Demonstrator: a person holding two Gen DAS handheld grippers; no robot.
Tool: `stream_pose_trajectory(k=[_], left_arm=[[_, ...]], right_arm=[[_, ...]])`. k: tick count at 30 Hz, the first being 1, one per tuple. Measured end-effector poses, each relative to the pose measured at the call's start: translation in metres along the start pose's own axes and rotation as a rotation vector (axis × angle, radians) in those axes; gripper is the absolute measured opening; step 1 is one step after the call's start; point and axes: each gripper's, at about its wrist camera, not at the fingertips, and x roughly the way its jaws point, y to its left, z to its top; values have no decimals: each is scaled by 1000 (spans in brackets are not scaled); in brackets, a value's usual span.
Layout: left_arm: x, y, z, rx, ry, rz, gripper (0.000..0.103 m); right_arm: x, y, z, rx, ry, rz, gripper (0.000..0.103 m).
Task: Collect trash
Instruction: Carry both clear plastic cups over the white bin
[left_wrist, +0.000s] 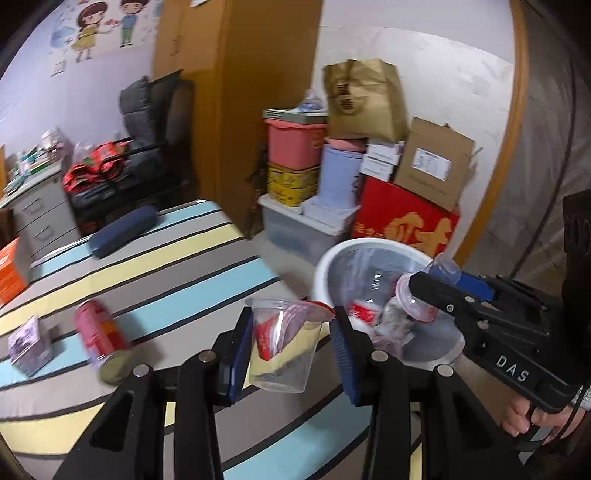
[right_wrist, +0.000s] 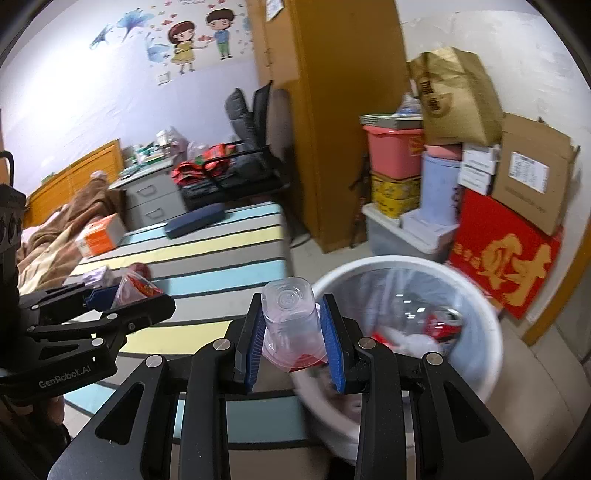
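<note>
**Left wrist view: two cups on the way to the bin**

Left tool (left_wrist: 291, 343) grips a cup (left_wrist: 282, 347) over the bed (left_wrist: 177, 258); right tool (right_wrist: 293, 339) grips another cup (right_wrist: 290, 321) beside the bin (right_wrist: 491, 332). Next: carry both over the rim, then release.

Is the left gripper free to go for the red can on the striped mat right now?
Probably not yet. The left gripper is shut on a clear plastic cup. The red can lies unobstructed on the striped mat, so the cup should go first.
</note>
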Motion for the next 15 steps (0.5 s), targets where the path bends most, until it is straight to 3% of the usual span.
stream_pose_trajectory(k=[6,15], left_arm=[[28,-34,15,39,19,-66,43],[68,-73,16,90,87,-110,43]], right_arm=[[-4,-31,1,24,1,-63,31],[15,-73,-10,91,88,-120,31]])
